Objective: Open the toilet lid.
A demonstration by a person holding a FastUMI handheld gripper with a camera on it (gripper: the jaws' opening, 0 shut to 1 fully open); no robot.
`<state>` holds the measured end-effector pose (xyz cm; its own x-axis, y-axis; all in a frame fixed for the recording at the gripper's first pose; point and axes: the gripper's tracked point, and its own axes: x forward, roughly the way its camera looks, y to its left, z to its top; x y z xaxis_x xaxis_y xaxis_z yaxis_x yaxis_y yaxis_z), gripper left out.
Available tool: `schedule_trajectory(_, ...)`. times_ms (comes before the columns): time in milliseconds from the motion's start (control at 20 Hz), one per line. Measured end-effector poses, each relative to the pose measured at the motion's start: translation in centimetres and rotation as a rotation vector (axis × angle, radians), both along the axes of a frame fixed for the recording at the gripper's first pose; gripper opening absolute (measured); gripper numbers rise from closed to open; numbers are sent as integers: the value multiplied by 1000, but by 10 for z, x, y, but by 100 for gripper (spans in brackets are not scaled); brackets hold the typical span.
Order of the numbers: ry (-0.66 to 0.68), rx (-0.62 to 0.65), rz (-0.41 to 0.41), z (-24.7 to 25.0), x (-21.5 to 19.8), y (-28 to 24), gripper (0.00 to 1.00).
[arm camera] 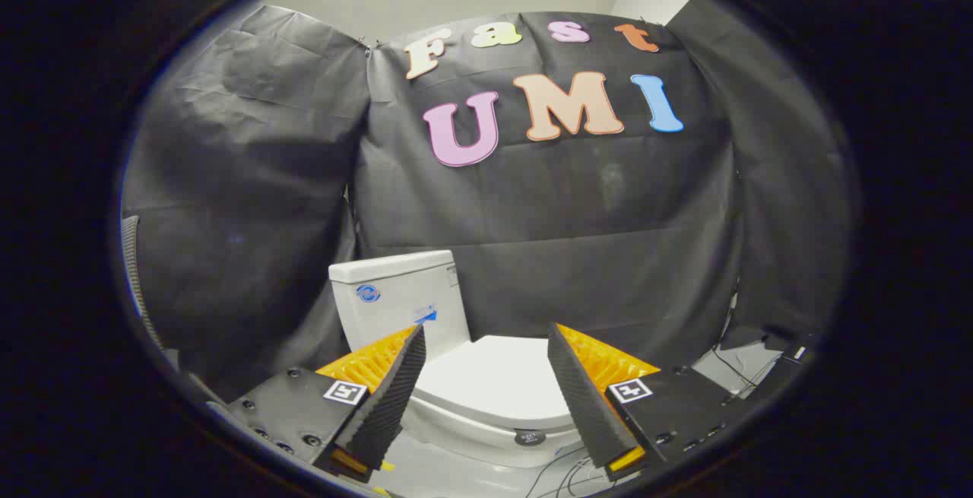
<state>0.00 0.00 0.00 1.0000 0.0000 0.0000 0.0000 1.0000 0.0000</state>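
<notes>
Booth, approach phase: tool (486, 346) hangs wide open, empty, fingers spread w/ the closed toilet lid (498, 380) between and just beyond them. Lid lies flat on the bowl, tank (399, 296) upright behind it. Risk: fingers may skid off the smooth lid top if they miss its front lip, or a raised lid may knock the tank. Room: open air above the lid; cables (562, 471) on the floor near the base, cloth wall close behind.
</notes>
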Motion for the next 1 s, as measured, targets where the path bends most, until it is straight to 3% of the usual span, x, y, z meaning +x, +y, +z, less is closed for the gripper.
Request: schedule_trajectory(1000, 8, 23, -34, -4, -4, -9, 99)
